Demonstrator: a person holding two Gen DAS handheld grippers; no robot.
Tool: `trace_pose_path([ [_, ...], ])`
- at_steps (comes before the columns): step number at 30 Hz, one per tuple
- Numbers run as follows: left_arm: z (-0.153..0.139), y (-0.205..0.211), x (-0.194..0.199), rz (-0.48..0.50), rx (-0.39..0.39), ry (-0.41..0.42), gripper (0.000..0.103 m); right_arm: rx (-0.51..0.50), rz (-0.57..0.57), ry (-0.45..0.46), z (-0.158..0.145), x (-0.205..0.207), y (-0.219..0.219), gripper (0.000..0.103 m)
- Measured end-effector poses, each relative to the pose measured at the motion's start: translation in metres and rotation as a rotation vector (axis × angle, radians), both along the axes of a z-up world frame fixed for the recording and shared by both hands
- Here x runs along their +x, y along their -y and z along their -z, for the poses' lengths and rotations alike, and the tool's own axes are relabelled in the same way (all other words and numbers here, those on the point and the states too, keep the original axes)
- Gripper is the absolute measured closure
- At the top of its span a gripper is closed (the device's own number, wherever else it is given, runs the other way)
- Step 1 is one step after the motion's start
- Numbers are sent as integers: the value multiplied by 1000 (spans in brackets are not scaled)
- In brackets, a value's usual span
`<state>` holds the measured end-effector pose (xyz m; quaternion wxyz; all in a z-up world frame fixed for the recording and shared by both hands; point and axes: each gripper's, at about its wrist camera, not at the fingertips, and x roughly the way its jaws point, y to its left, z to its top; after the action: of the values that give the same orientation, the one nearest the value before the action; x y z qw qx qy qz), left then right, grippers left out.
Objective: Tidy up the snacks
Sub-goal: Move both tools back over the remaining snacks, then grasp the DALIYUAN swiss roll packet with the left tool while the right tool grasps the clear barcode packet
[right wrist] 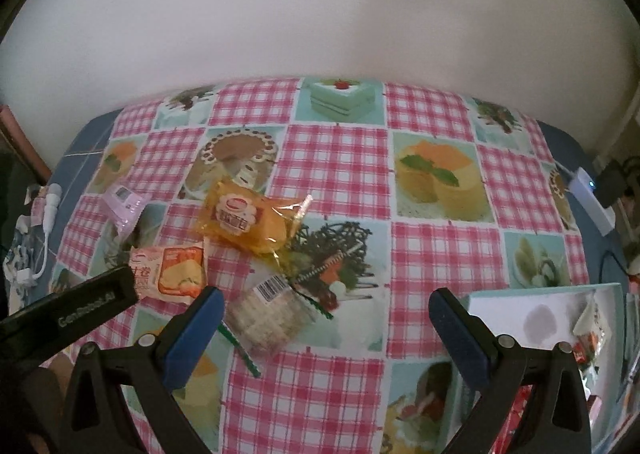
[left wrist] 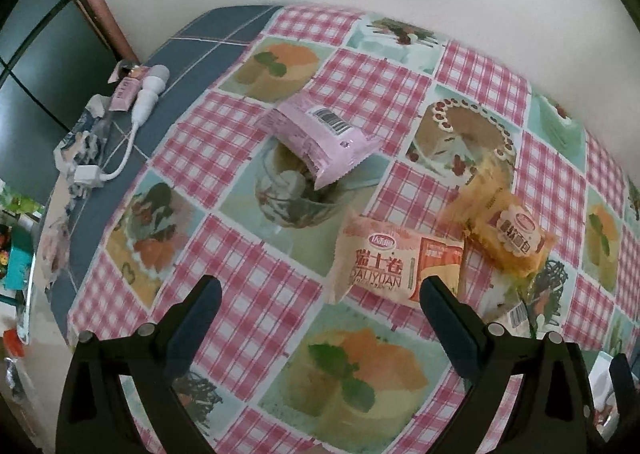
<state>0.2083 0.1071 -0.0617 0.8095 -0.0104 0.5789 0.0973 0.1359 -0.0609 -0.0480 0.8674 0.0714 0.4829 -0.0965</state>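
In the left wrist view, the left tongs [left wrist: 320, 306] are released, wide apart and empty, above the table [left wrist: 400, 93] with its checked cloth. Just ahead of them lies the peach roll pack [left wrist: 384, 266], flat on the cloth, its right end close to the right finger. Further away is the pink pack [left wrist: 320, 133], with one end lifted, and to the right the orange bread pack [left wrist: 508, 238], touching or almost touching the peach one. I judge that the peach pack is the nearest one to take. It is good to lower the tongs over its middle and close softly, because the cake inside is soft.

In the right wrist view, the right tongs [right wrist: 326, 318] are also released and hold nothing. Between their fingers, nearer to the left one, lies the clear cracker pack [right wrist: 268, 314] with a barcode on top. A white box [right wrist: 532, 314] stands at the right, open, with some red packs inside; I think the snacks go there. The film looks slippery, so the grip should cross the thick body and not the thin sealed edge. The left tongs are near, so the two should not move together.
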Motion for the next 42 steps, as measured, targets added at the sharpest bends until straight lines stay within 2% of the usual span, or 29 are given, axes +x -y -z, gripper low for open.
trace_pose_path([
  [7, 9, -9, 7, -6, -10, -13, 4, -2, -34, -27, 11, 8, -11, 0],
  [23, 27, -24, 17, 8, -70, -38, 4, -7, -111, -151, 61, 23, -46, 0],
  [31, 20, -38, 27, 13, -118, -17, 4, 11, -81, -173, 73, 27, -29, 0],
  [38, 21, -51, 34, 32, -137, 5, 4, 86, -24, -139, 70, 32, -7, 0],
  [42, 20, -44, 35, 80, -192, 10, 4, 118, 32, -109, 64, 34, 2, 0],
])
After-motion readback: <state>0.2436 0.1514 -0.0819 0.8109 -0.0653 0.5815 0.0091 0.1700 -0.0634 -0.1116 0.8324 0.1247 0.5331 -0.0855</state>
